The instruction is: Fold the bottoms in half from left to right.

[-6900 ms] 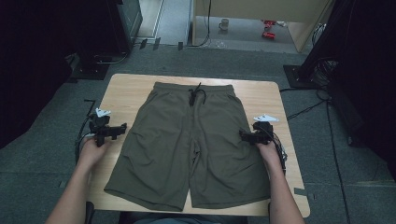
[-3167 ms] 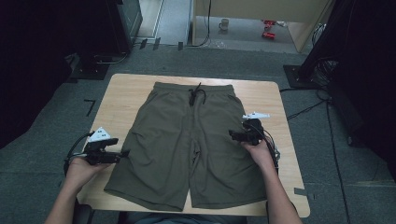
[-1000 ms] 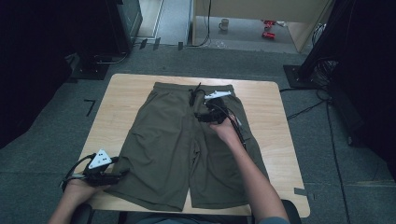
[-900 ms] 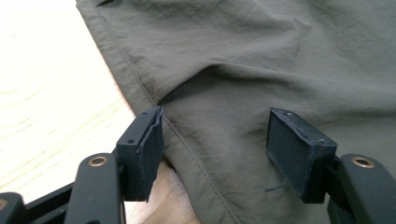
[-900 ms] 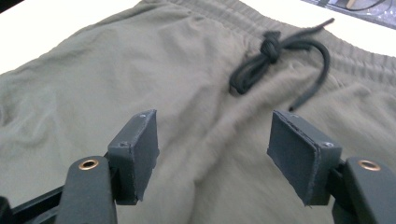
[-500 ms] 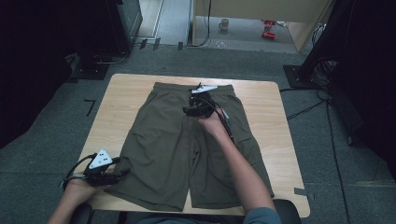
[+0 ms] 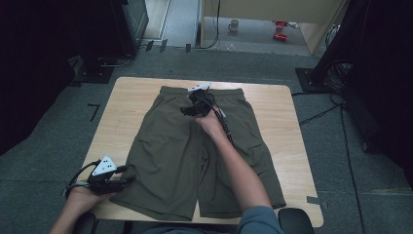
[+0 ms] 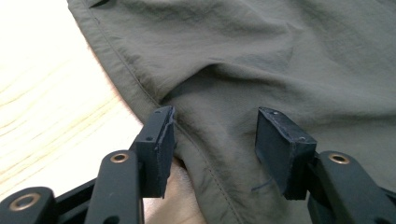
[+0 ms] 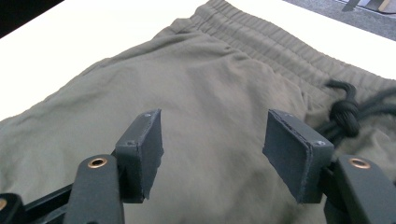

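Olive-green shorts (image 7: 195, 161) lie flat on the wooden table (image 7: 131, 102), waistband at the far side. At the outer hem of the left leg, near the table's front left, sits my left gripper (image 7: 127, 171). In the left gripper view its jaws (image 8: 217, 126) have just been closing and straddle the hem edge of the shorts (image 8: 280, 56); the pads stand apart with a fold of cloth between them. My right gripper (image 7: 187, 111) hovers open over the shorts (image 9: 210, 93) just below the waistband (image 9: 280, 46), with the black drawstring knot (image 9: 345, 112) beside it.
Bare wood borders the shorts on both sides. A strip of tape (image 7: 314, 200) lies at the table's front right corner. Cables (image 7: 321, 114) trail on the grey floor to the right, and dark equipment stands (image 7: 97, 68) rise at the far left.
The right hand has travelled left along the top of the shorts to the drawstring at the waistband's middle. The left hand has stayed at the leg hem.
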### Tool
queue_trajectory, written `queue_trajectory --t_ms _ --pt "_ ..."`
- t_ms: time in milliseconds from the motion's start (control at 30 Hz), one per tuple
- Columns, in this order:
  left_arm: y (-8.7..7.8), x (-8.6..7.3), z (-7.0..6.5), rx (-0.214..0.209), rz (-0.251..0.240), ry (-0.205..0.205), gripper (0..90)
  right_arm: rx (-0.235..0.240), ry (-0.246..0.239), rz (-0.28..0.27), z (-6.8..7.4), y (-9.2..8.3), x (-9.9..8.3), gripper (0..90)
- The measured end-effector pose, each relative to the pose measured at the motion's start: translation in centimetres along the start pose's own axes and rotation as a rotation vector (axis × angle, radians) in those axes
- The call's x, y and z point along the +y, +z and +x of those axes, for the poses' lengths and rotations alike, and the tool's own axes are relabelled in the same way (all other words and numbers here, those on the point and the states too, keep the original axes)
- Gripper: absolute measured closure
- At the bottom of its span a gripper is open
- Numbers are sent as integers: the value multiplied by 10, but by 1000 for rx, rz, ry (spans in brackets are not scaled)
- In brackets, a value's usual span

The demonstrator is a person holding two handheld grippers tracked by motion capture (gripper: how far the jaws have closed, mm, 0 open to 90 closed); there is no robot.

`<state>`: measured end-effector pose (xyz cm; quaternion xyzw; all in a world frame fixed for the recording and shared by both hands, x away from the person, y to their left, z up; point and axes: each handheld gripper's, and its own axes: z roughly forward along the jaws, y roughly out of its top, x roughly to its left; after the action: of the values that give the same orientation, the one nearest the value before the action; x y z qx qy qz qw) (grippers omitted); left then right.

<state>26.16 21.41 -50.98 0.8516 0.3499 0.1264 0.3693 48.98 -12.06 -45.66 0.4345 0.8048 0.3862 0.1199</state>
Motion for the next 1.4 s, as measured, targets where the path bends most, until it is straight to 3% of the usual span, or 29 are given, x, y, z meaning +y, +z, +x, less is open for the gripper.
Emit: queue_trajectory --t_ms 267,533,767,933,1133,1400 --pt "0 1 -1 -18 3 -3 531 5 -8 -4 6 16 6 374" --pt "0 2 -3 -38 7 -4 594 12 -12 0 20 46 11 366" --pt "0 2 -3 -52 5 5 553 61 2 0 33 73 13 346" --pt "0 1 -3 -55 5 6 549 43 -21 2 45 86 16 331" --pt "0 3 -6 -47 22 14 453 36 -6 10 58 99 22 284" --pt "1 2 -8 -30 20 31 463 -7 0 11 76 117 24 272"
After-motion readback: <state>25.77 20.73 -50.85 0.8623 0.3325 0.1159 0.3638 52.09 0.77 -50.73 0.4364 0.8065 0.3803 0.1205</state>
